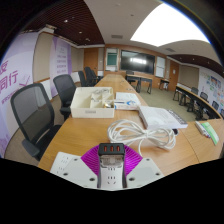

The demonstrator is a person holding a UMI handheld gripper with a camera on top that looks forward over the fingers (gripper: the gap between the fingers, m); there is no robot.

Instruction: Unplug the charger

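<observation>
A black charger (111,150) with orange USB ports on its face sits between my gripper's (111,157) purple pads (89,157). Both pads press on its sides with no gap showing. The charger stands at the far end of a white power strip (110,176), which runs back between the fingers and shows an empty socket just below the charger. Whether its prongs are in the strip is hidden. A white cable (135,130) lies coiled on the wooden table (85,130) just beyond the charger.
A white open box (92,100) with small items stands beyond on the left. A white flat device (160,117) lies beyond on the right, and a green object (210,130) further right. Black office chairs (35,115) line the table's left side.
</observation>
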